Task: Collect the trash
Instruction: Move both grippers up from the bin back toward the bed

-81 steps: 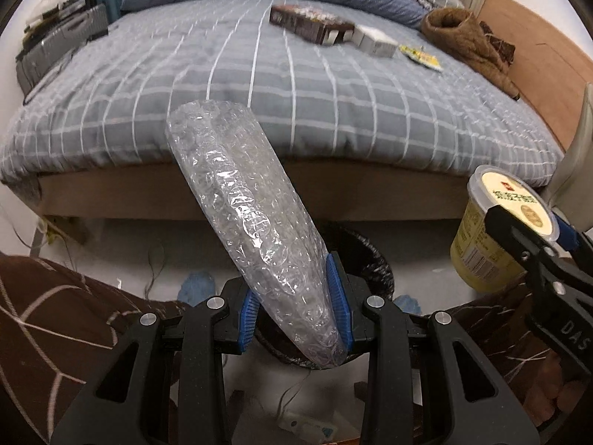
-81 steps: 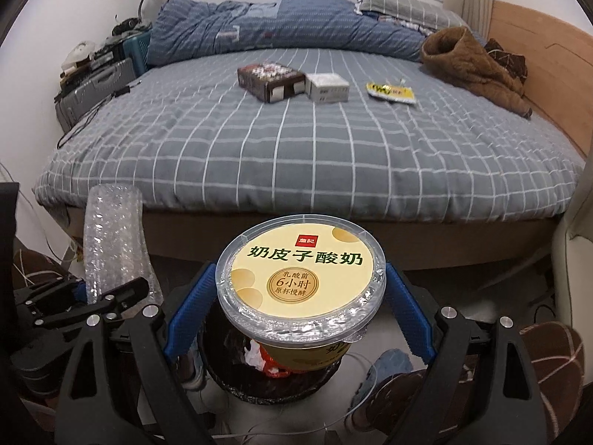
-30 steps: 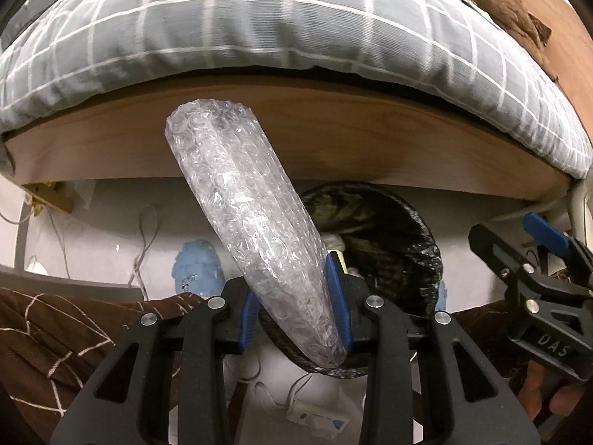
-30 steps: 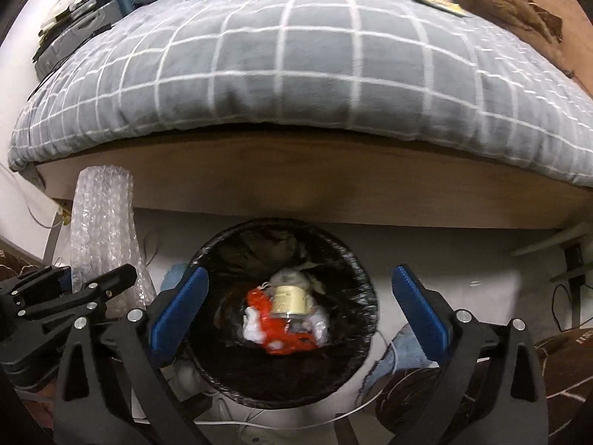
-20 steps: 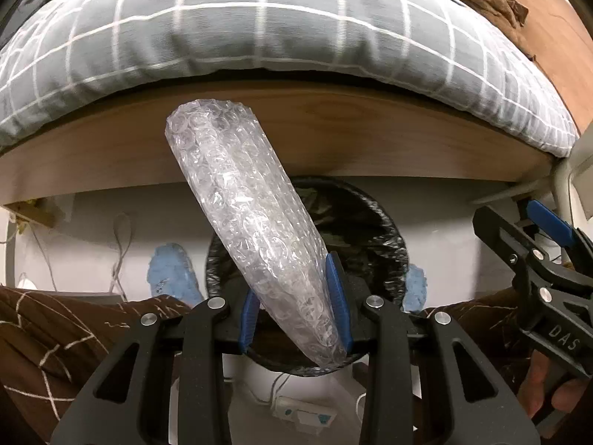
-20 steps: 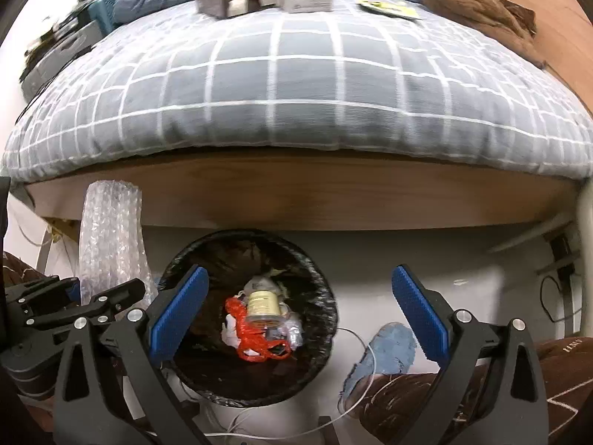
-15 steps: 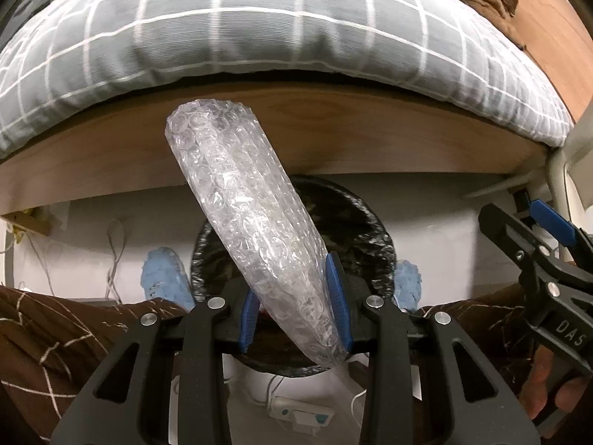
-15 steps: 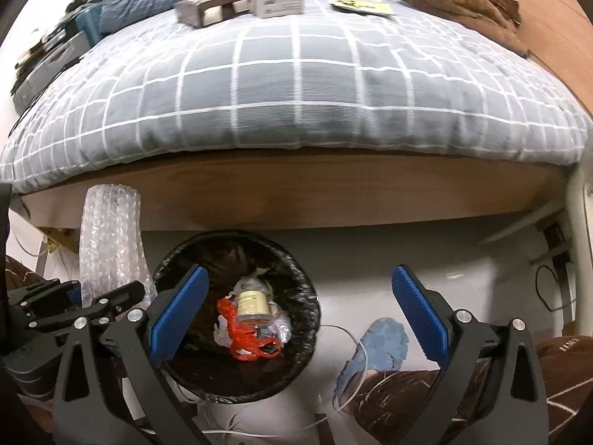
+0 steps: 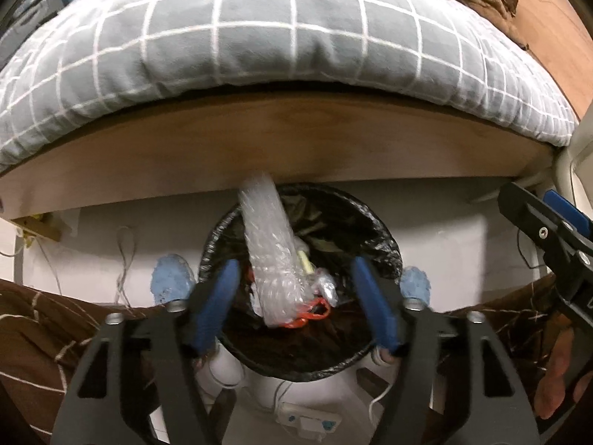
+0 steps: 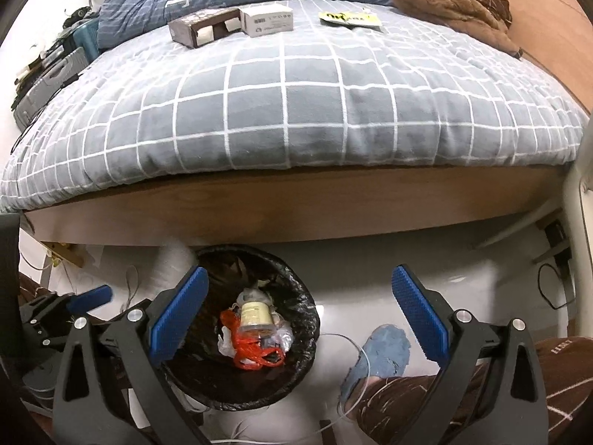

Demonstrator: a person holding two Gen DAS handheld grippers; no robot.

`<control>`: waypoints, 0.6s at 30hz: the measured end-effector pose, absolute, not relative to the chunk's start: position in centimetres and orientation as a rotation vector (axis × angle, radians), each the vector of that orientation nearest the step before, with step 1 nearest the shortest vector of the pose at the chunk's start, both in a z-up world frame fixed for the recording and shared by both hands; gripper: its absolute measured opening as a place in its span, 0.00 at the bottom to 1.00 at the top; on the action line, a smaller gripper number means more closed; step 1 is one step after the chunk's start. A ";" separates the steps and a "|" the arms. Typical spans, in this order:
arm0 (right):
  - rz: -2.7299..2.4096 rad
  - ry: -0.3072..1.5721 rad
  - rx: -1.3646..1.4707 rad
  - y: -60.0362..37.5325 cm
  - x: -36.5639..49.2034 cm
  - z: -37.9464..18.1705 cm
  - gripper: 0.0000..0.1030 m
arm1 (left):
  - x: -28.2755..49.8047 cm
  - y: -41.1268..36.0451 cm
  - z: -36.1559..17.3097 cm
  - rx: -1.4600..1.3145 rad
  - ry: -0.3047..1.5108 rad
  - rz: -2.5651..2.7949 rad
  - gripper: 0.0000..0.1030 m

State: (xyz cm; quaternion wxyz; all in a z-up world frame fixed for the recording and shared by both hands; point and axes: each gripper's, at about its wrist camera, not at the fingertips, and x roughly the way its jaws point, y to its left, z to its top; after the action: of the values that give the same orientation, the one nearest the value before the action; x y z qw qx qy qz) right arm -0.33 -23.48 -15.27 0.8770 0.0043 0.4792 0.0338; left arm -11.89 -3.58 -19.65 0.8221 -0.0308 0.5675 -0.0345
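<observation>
A black-lined trash bin stands on the floor at the foot of the bed. A roll of bubble wrap is loose and blurred, dropping into the bin between my left gripper's open jaws. The bin also shows in the right wrist view, holding a yoghurt cup on its side and a red bag. My right gripper is open and empty, above the floor just right of the bin. On the bed lie a brown box, a white box and a yellow wrapper.
The wooden bed frame overhangs the bin's far side. Blue slippers and cables lie on the white floor. A power strip lies below the bin. A brown garment lies on the bed's far right. Suitcases stand at the left.
My right gripper let the yoghurt cup fall into the bin and opened. My left gripper moved over the bin, opened and released the bubble wrap, which is now falling in.
</observation>
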 end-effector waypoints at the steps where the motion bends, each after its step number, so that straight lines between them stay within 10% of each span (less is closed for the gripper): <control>1: 0.070 0.991 0.005 -23.3 -0.3 -15.1 0.93 | -11.9 -3.5 -19.4 -0.061 1.199 -0.066 0.74; 18: 0.051 0.769 -0.014 -24.0 -0.2 -9.5 0.93 | -9.9 -1.2 -11.9 -0.063 0.995 -0.002 0.94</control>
State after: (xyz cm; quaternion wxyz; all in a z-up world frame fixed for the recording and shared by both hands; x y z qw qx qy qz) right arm -0.21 -24.03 -9.46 0.9267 -0.0070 0.3748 0.0250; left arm -9.86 -1.20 -11.91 0.8782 -0.0301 0.4773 -0.0009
